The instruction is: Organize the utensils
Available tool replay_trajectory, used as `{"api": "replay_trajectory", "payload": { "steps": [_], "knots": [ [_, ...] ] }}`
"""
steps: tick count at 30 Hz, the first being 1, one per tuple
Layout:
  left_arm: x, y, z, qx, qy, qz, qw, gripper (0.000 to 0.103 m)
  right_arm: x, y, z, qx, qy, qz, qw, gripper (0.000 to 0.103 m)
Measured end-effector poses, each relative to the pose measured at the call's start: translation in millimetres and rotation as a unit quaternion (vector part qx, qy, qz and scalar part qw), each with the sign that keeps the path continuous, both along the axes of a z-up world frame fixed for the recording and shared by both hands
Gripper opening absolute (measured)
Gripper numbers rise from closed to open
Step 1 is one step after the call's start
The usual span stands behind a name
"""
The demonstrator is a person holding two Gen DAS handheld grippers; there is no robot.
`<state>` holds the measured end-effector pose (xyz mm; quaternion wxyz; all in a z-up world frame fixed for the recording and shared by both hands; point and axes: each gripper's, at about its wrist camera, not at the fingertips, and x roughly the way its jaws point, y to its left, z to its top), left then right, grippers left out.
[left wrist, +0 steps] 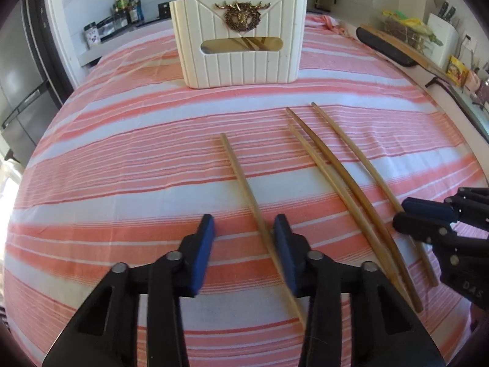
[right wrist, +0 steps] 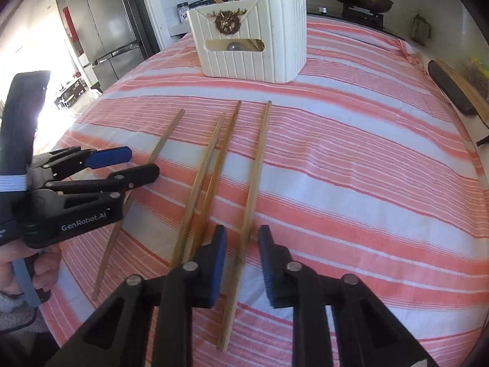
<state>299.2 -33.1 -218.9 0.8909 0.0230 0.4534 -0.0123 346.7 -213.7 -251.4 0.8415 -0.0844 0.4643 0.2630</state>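
Left gripper [left wrist: 244, 238]: jaws part open, straddling 1 chopstick [left wrist: 244, 183].
Right gripper [right wrist: 243, 260]: same, around the rightmost chopstick [right wrist: 256, 171].
Progress: we see some chopsticks inside the holder [left wrist: 238, 61]; 4 remain on the tabletop [left wrist: 122, 168].

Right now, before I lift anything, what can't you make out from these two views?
- Basket contents: both views, the front wall hides them; only sticks show through the slot.
- Left tool contact with the leftmost chopstick: left wrist view, blurred, its near end hidden by a finger.
- Right tool grip on the rightmost chopstick: a gap shows on either side.
- Counter jars: too small.
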Motion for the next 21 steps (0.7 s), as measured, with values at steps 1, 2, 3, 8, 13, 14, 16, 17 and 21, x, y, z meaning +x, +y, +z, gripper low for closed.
{"api": "replay_trajectory", "payload": {
  "steps": [1, 2, 3, 8, 13, 14, 16, 17, 21],
  "knots": [
    [0.4, -0.8, 0.3, 0.001, 0.000, -0.006, 1.0000, 0.015, 1.4, 0.7, -0.4, -0.010, -0.001, -0.007, 1.000, 0.008],
    [0.4, -0.9, 0.3, 0.004, 0.000, -0.010, 0.9999, 0.011, 2.8, -1.9, 0.2, -0.006, 0.001, -0.017, 1.000, 0.007],
    [0.3, -0.1, 0.2, 0.006, -0.001, -0.014, 0.9999, 0.009, 4.2, -5.6, 0.5, 0.001, 0.007, -0.027, 1.000, 0.007],
    [-1.3, 16.1, 0.7, 0.011, -0.002, -0.013, 0.9999, 0.007, -0.5, -26.1, 1.8, -0.021, -0.005, -0.072, 0.997, 0.007],
    [-5.2, 45.1, 1.3, 0.004, 0.002, -0.003, 1.0000, 0.007, -7.1, -57.6, 3.2, -0.043, -0.015, -0.119, 0.992, 0.007],
    [-5.7, 49.3, 1.6, 0.000, 0.003, -0.001, 1.0000, 0.007, -8.8, -63.0, 3.3, -0.047, -0.015, -0.125, 0.991, 0.007],
    [-6.6, 57.9, 1.8, -0.010, 0.005, 0.002, 0.9999, 0.008, -11.7, -70.6, 3.9, -0.050, -0.018, -0.132, 0.990, 0.007],
    [-6.8, 59.8, 2.0, -0.015, 0.005, 0.004, 0.9999, 0.011, -12.5, -72.5, 4.3, -0.051, -0.019, -0.133, 0.990, 0.007],
    [-7.0, 62.5, 1.5, -0.029, 0.005, 0.007, 0.9995, 0.038, -15.4, -73.2, 6.2, -0.048, -0.030, -0.134, 0.989, 0.026]
  ]
}}
